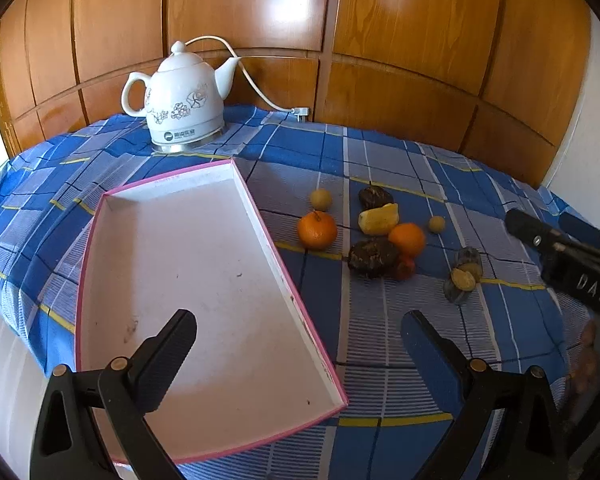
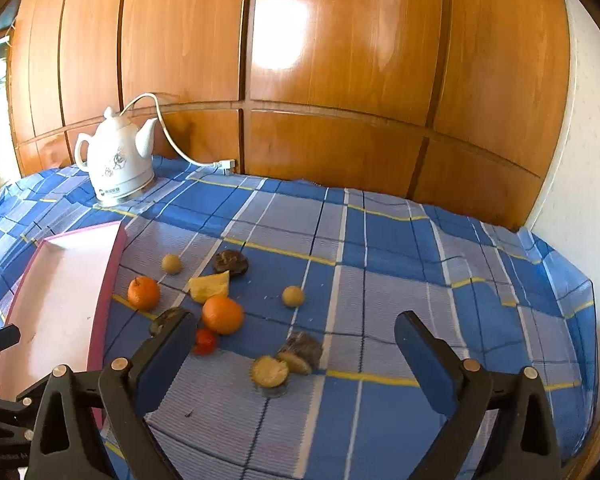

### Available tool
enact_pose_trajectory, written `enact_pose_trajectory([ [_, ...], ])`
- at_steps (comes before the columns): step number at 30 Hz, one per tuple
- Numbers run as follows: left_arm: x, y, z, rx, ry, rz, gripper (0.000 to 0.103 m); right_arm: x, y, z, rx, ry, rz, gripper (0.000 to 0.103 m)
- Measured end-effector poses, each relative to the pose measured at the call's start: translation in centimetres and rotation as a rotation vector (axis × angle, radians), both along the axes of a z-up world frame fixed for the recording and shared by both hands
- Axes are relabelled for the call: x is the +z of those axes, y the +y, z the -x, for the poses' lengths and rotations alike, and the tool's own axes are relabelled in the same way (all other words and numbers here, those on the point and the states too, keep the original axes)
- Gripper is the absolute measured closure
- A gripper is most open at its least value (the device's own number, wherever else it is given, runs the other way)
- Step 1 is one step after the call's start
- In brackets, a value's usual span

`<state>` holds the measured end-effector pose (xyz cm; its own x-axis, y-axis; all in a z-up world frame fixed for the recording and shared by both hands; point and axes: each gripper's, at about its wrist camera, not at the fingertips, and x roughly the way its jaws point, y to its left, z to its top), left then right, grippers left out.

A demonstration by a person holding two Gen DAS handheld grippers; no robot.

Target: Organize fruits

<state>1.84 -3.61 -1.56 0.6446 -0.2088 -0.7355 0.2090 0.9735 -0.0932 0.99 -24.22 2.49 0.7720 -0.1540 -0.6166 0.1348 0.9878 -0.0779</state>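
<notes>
Your left gripper [image 1: 298,334] hangs with jaws spread wide and empty over the pink-rimmed box [image 1: 204,264], lower left of frame, ready to receive. Your right gripper [image 2: 296,338], jaws equally wide, frames the halved fruit [image 2: 270,372]; oranges [image 2: 223,314] and the rest lie scattered mid-frame on the desk [image 2: 400,272].

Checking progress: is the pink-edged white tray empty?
Empty: the pink-edged white tray shows only bare floor; all fruit, like the orange, lies on the cloth.
</notes>
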Motion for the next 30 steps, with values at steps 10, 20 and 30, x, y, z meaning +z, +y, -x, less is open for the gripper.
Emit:
enact_pose_trajectory([
  [10,0.7,-1.8,-4.7,-0.162,0.022,-0.060,0.041,1.4,-6.4,-3.7,0.106,0.084,-0.061,0.011],
  [20,-1.4,-5.1,-10.9,-0.267,0.085,-0.186,0.043,-1.7,-10.8,-6.1,0.087,0.162,-0.230,0.024],
  [30,-5.1,-6.5,-14.2,-0.301,0.157,-0.236,0.062,-2.1,-11.7,-6.9,0.081,0.173,-0.348,0.035],
])
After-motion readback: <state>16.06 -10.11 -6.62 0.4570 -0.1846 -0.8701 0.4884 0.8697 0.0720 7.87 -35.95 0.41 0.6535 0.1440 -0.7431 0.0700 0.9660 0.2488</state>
